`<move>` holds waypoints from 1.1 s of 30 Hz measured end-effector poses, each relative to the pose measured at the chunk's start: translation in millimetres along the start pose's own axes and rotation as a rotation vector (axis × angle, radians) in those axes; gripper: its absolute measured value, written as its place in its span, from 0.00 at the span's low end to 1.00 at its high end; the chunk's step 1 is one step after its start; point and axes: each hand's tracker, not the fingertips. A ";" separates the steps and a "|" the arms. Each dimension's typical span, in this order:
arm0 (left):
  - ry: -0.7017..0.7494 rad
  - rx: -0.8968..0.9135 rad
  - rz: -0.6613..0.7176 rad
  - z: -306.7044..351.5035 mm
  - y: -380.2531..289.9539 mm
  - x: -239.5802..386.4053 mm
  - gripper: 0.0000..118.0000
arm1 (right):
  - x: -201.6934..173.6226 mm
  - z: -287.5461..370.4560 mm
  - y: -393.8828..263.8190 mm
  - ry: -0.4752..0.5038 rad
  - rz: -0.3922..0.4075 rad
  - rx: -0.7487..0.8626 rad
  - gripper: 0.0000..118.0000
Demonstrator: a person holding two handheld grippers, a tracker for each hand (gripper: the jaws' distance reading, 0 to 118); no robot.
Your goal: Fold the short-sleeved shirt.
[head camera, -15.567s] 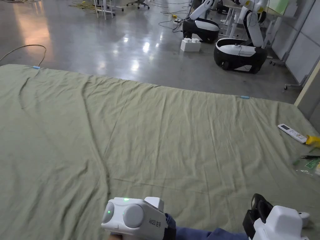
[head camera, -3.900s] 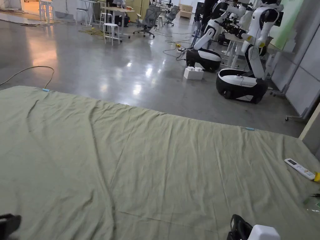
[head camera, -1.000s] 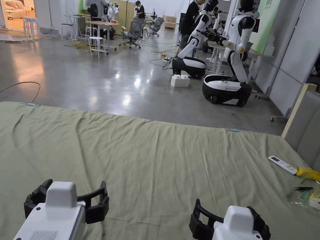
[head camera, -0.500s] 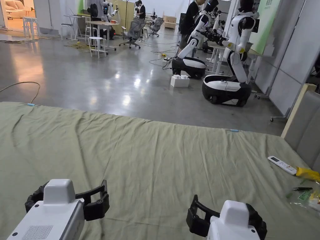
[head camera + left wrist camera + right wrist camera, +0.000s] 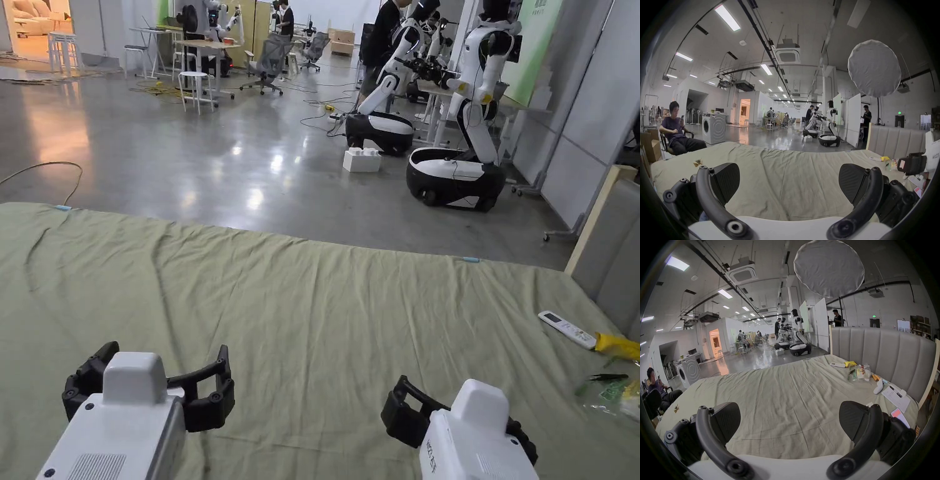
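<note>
A: Where's the shirt? Task says fold a short-sleeved one.

B: Can't find it. No garment on the green sheet in the head view, nor in either gripper view. Sheet's bare and creased across the whole middle, so I can't say where the shirt is.

A: So progress?

B: Judging from that, nothing started. No fold made, nothing laid out. The whole job's left: get the shirt, spread it flat, fold.

A: Grippers?

B: Left gripper is low over the near edge of the sheet, jaws spread wide, nothing between them. Its own view confirms it: pads well apart, just sheet in the gap. Right gripper is the same, wide apart and holding nothing; its own view shows bare sheet between the pads.

A: Other stuff nearby?

B: Clutter along the right side by the grey headboard: a white remote, something yellow just beside it, papers w/ a pen, small packets. A small scrap sits near the sheet's left corner. Beyond the bed there are white robots on the floor, a washing machine, and a seated person off left.
</note>
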 end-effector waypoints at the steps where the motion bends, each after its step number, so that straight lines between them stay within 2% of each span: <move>1: -0.005 -0.017 -0.006 -1.1 1.0 0.7 1.00 | 0.4 -0.6 1.5 -0.002 -0.005 -0.011 1.00; 10: -0.013 -0.091 -0.057 -6.8 -0.1 6.7 1.00 | 0.1 -5.8 0.6 -0.015 0.014 -0.067 1.00; 21: 0.014 -0.122 -0.026 -11.9 0.7 1.8 1.00 | -6.2 -5.8 -1.1 0.006 0.045 -0.093 1.00; 33: 0.029 -0.132 -0.014 -13.1 -0.1 -4.5 1.00 | -5.4 -7.8 -1.1 0.012 0.034 -0.109 1.00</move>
